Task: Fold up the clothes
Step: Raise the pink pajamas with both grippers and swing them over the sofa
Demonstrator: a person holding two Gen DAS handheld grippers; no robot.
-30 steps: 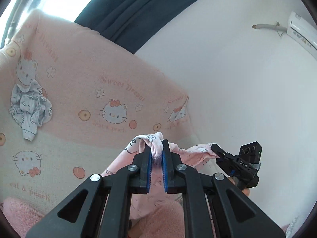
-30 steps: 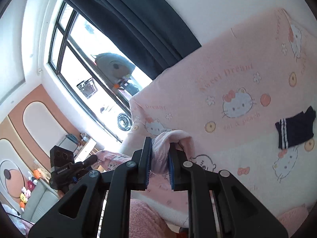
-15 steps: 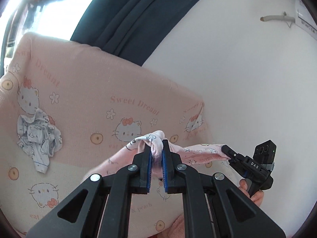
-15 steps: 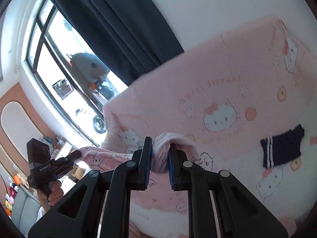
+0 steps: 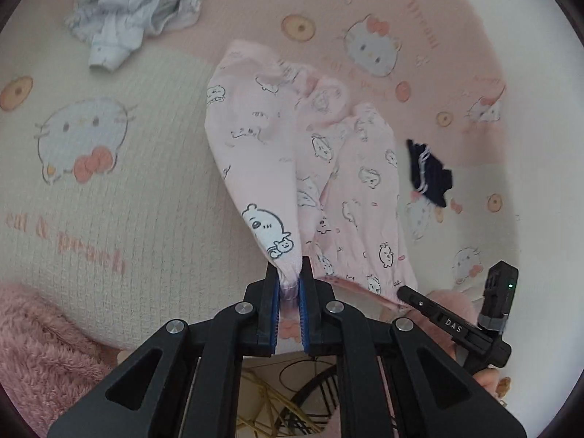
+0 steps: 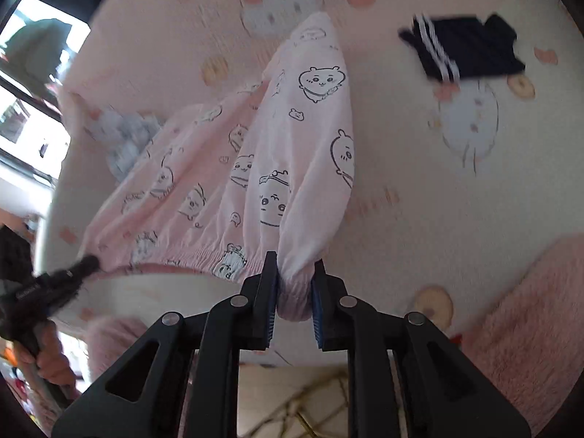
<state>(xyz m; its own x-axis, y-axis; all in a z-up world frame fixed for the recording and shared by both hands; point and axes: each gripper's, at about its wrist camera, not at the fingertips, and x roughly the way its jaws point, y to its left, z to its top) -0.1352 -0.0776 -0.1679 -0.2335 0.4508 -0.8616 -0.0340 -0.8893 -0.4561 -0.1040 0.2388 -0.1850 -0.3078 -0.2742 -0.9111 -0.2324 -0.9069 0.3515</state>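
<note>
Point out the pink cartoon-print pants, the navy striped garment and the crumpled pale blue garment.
Pink cartoon-print pants [image 5: 255, 153], left wrist view, left leg.
Navy striped garment [image 6: 471, 49], right wrist view, its middle.
Crumpled pale blue garment [image 5: 135, 7], left wrist view, its middle.

Pants [image 5: 299, 153] on blanket [image 5: 146, 168], between crumpled garment [image 5: 135, 11] left, striped garment [image 5: 429, 171] right.

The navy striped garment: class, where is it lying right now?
The navy striped garment lies flat on the cartoon-print bedspread, upper right in the right wrist view, beyond the pink pants.
</note>
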